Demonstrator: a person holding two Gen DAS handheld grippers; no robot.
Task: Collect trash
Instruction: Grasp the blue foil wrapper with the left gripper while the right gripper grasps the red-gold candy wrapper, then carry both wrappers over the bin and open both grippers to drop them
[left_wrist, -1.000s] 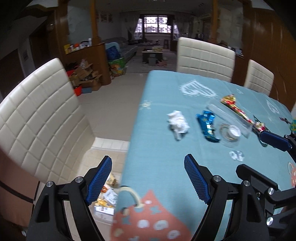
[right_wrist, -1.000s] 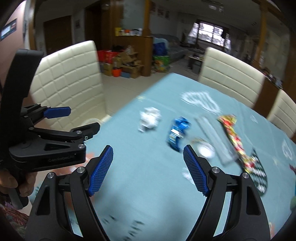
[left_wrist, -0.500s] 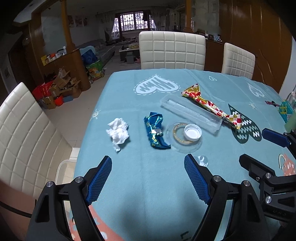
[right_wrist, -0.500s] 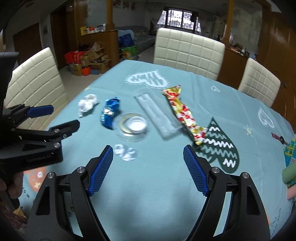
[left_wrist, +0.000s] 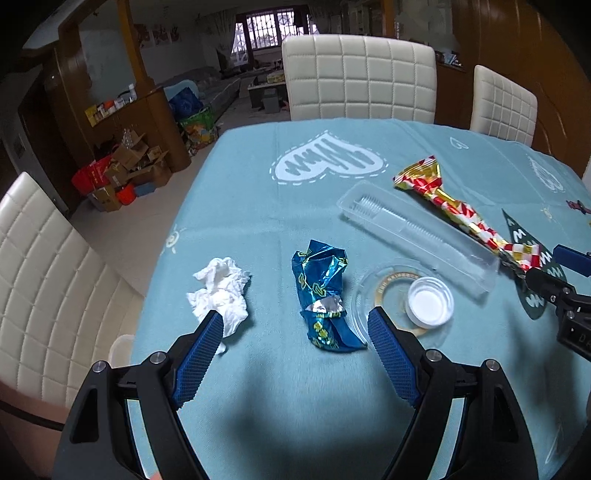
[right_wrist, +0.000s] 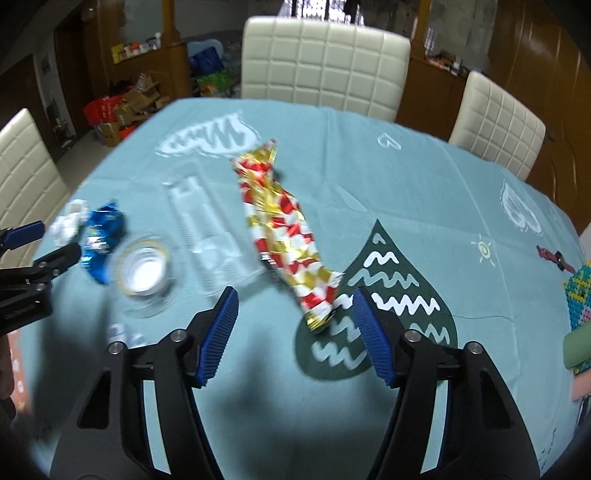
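From where I sat, the tabletop (left_wrist: 258, 206) filled both views, covered in a pale blue cloth printed with white hearts and a dark green teardrop shape (right_wrist: 388, 280). Three cream quilted chairs (left_wrist: 356, 77) stood around it. On the cloth the trash lay in a loose row. Longest was the red, gold and white checked wrapper (right_wrist: 286, 236), running diagonally, its near end overlapping the teardrop print. Just beside it lay a clear plastic tray (left_wrist: 417, 230), long and ribbed, one end touching the wrapper. Near the tray's end sat a clear round lid (left_wrist: 399, 295) with a gold ring, and a small white cap (left_wrist: 430, 301) rested on it. Beside the lid was the crumpled blue foil wrapper (left_wrist: 323, 295), and further out toward the table's edge the white crumpled tissue (left_wrist: 221, 291). My left gripper (left_wrist: 295, 332) hung over the cloth with its fingers spread wide and holding nothing; the blue foil wrapper lay ahead in the gap between them, untouched, and the left finger overlapped the tissue in the view. My right gripper (right_wrist: 293, 308) had just been narrowing its fingers, yet they stood open and empty, the near end of the checked wrapper lying between the tips without contact.
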